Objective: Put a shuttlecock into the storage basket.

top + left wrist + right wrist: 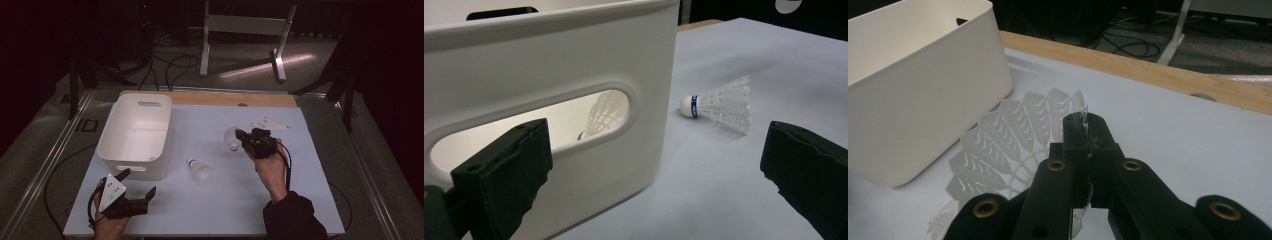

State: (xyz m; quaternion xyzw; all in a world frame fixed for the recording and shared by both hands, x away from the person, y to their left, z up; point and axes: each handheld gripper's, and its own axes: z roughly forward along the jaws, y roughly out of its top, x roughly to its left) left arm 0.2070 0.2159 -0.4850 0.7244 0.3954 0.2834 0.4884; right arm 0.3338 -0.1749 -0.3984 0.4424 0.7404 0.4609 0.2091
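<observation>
- 2 shuttlecocks are out on the bench, and a third shows through the handle slot of the white bin (135,134), lying inside it.
- The right hand-held gripper (239,136) is clamped tight on the held shuttlecock (231,138), pinching the edge of its feather skirt, right of the bench's middle.
- That thin-edge grip looks chosen to keep the cork end free, likely for a drop into the bin.
- The loose shuttlecock (199,170) lies on its side near the bench's middle, just beside the bin.
- The left hand-held gripper (136,186) hovers at the near left corner, jaws wide and empty, seemingly waiting its turn.
</observation>
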